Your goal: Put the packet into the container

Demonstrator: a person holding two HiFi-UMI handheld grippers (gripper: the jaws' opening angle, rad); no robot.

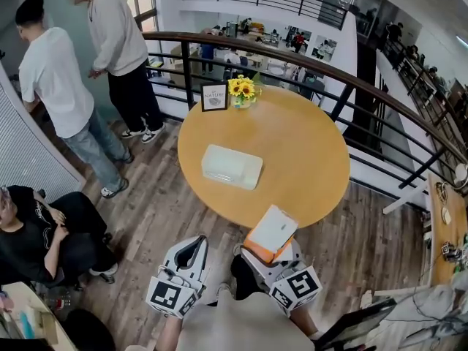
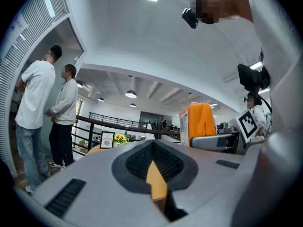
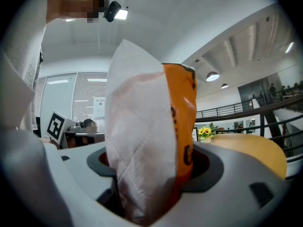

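Note:
A packet (image 1: 272, 231) with a white face and orange edge is held just off the near edge of the round wooden table (image 1: 307, 145), and my right gripper (image 1: 273, 250) is shut on it. The right gripper view shows the packet (image 3: 151, 136) upright and filling the jaws of that gripper (image 3: 151, 193). The container (image 1: 232, 167), a pale translucent box with its lid on, lies at the table's middle. My left gripper (image 1: 191, 246) hangs lower left of the table with its jaws together and nothing in them (image 2: 154, 176). In the left gripper view the packet (image 2: 201, 122) appears to the right.
A framed sign (image 1: 215, 96) and yellow flowers (image 1: 243, 88) stand at the table's far edge, in front of a curved railing (image 1: 292, 57). Two people stand at the left (image 1: 55, 86) and one sits (image 1: 44, 232). Another table (image 1: 446, 225) is at the right.

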